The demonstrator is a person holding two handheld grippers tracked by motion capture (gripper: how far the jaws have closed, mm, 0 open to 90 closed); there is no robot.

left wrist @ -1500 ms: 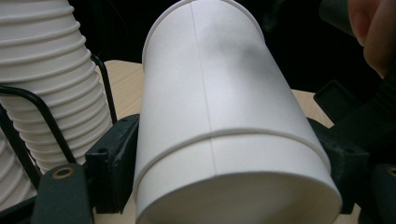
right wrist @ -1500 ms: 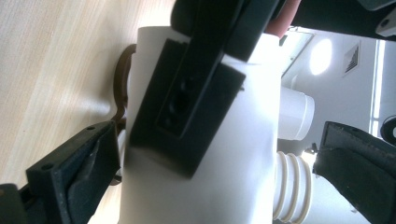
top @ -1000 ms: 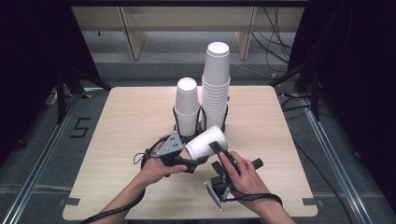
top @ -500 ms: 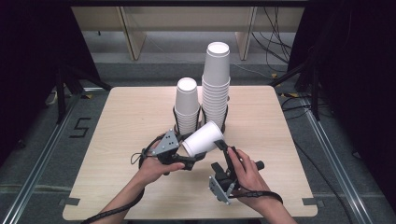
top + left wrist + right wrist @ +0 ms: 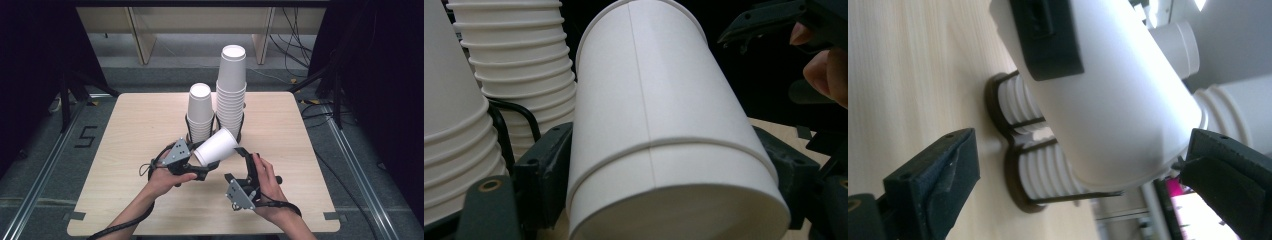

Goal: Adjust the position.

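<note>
A white paper cup [image 5: 216, 146] hangs tilted above the table's middle, and my left gripper [image 5: 202, 162] is shut on it. In the left gripper view the cup [image 5: 664, 125] sits between both black jaws, and my left gripper [image 5: 664, 170] clamps its sides. My right gripper [image 5: 239, 154] is just right of the cup, held up from below by a hand. In the right gripper view my right gripper [image 5: 1083, 185] is open wide, with the cup [image 5: 1113, 110] lying between and beyond its spread jaws. Whether the right jaw touches the cup's end I cannot tell.
Two stacks of white cups stand in black wire holders behind the grippers: a short stack [image 5: 201, 112] and a tall stack [image 5: 231, 90] to its right. The wooden table [image 5: 130, 130] has bare room to the left, right and front.
My right gripper has moved forward and up, closing in on the held cup. The left gripper has lifted the cup slightly and shifted it a little left.
</note>
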